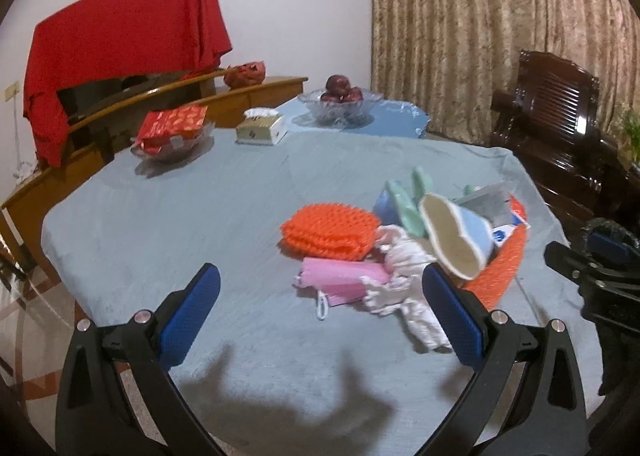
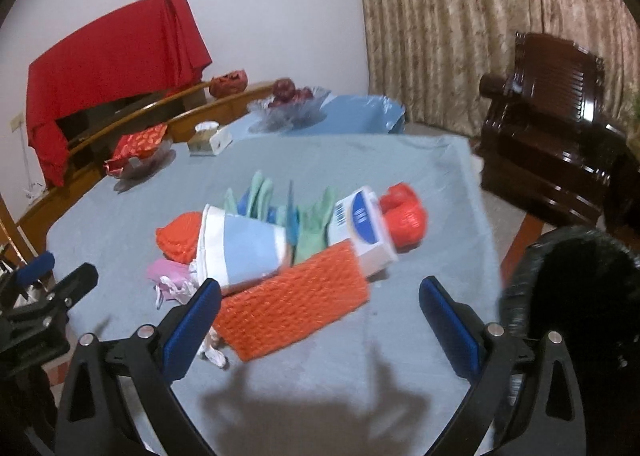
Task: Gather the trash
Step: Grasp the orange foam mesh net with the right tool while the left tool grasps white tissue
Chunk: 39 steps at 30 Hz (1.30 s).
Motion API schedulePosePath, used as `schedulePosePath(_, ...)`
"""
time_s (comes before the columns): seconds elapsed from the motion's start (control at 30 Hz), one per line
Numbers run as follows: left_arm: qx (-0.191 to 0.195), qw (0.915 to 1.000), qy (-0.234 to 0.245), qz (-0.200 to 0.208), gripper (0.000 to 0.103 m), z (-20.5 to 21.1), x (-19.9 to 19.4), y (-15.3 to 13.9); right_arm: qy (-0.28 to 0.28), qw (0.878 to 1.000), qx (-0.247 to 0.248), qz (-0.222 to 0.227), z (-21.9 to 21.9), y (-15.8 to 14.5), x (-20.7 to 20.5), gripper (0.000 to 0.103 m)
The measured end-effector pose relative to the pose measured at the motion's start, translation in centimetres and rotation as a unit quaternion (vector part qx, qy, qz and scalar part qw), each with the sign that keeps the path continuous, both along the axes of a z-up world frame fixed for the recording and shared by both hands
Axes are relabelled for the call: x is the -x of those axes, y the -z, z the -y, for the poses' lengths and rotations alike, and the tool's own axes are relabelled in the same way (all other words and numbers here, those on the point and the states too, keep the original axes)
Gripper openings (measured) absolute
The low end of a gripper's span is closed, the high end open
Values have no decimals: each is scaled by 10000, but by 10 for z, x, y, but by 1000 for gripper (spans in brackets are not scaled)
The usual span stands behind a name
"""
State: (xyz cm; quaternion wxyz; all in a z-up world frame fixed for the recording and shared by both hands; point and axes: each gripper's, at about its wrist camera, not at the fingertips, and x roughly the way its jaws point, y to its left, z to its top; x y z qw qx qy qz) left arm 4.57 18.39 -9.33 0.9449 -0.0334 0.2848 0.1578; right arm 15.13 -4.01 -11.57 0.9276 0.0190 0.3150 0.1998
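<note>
The left hand-held gripper [image 1: 320, 310] was open and empty, and the pink folded cloth [image 1: 340, 282] with the white crumpled rag [image 1: 404, 288] lay just ahead, between its jaws, toward the lower middle of the frame. The pink cloth's long axis ran across the frame, left to right. The right hand-held gripper [image 2: 320, 316] was also open and empty; the orange mesh mat [image 2: 292, 308] lay just beside its left finger, slanted up to the right. I judged the left one nearer to the small soft pieces. The paper cup [image 2: 244, 248], the green gloves [image 2: 316, 224] and the white-blue box [image 2: 364, 228] were heaped behind on the blue-grey surface [image 1: 180, 216], so they could be dragged along. The black trash bag [image 2: 580, 296] stood at the right edge. Fruit bowl [image 1: 340, 102] and tissue box [image 1: 260, 128] were well apart, at the upper part.
</note>
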Motion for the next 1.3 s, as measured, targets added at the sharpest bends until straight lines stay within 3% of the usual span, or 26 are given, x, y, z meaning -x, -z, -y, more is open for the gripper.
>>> schedulePosePath(0.2,89,9999,-62,-79,98,-13,-16,9,43,9991,331,-243,-27,23,-22,96)
schedulePosePath(0.3,155,9998,-45,-133,98,-16,-23,14,-12,9980,376,-510,-28,37,-29,89)
schedulePosePath(0.4,200,9996,-3,-174,98,-15,-29,19,-164,9967,391,-696,-25,44,-30,76)
schedulePosePath(0.47,224,9995,50,-227,98,-11,-32,23,-402,9950,249,-884,-22,49,-32,55)
schedulePosePath(0.67,288,9988,186,-345,98,2,-38,33,-880,9891,-45,-1180,-18,56,-34,14)
schedulePosePath(0.77,288,9985,242,-392,98,8,-39,36,-1005,9888,-147,-1098,-14,51,-29,9)
schedulePosePath(1.03,285,9975,454,-454,98,29,-40,41,-872,9924,-54,-865,7,31,-19,9)
schedulePosePath(1.3,470,9937,719,-722,75,58,-53,57,-573,9943,-19,-903,37,30,-14,9)
